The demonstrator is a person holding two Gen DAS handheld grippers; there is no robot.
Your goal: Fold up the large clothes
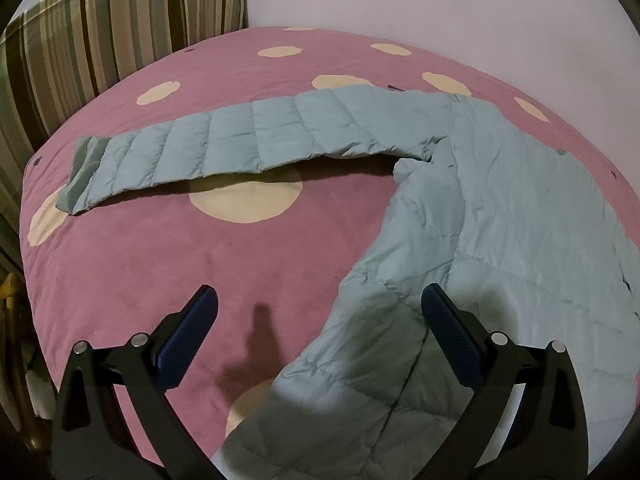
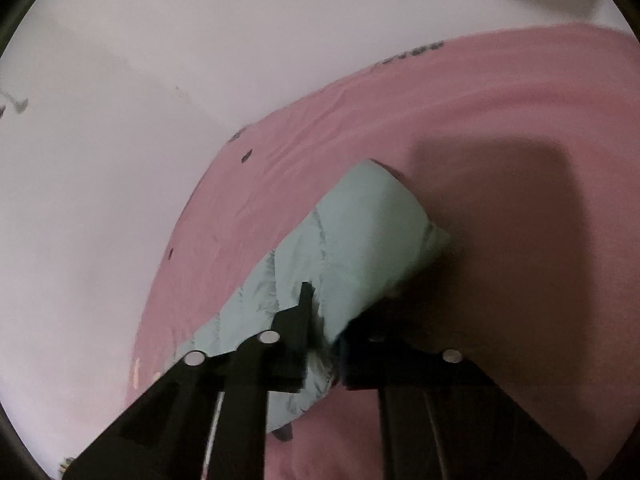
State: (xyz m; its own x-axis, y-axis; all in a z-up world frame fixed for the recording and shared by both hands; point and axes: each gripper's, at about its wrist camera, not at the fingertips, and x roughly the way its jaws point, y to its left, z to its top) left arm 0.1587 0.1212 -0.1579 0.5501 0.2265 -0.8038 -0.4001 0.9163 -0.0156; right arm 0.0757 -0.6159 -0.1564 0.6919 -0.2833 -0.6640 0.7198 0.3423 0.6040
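- Left wrist view: the pale blue quilted jacket (image 1: pixel 500 220) lies flat on the pink spotted bedcover (image 1: pixel 160 260), its body filling the side of the bed away from the striped pillow (image 1: pixel 100 32).
- One sleeve (image 1: pixel 224 148) stretches out straight from the jacket body toward the striped pillow, its cuff end nearest that pillow; its long axis runs across the bed, crosswise to the way the left gripper points.
- The left gripper (image 1: pixel 320 328) hangs above the jacket's near edge with its jaws spread wide and nothing between the pads. The finger on the jacket-body side is over the quilted fabric, the other over bare bedcover, so the jacket's edge runs up between them.
- Judged from this, the outstretched sleeve lies ahead of the left gripper and toward the pillow, and the left hand is the nearer one to it.
- Right wrist view: the right gripper (image 2: pixel 320 320) is clamped on a bunched piece of the jacket, the fabric pinched between its closed fingers.
- From the grip the held piece, most likely the other sleeve, runs forward and away, ending in a blunt end on plain pink bedcover, with the white wall (image 2: pixel 120 120) off to one side. Its long axis roughly follows the gripper's pointing line.
- The coming fold probably turns on carrying this held piece back across the jacket body, toward the pillow side.
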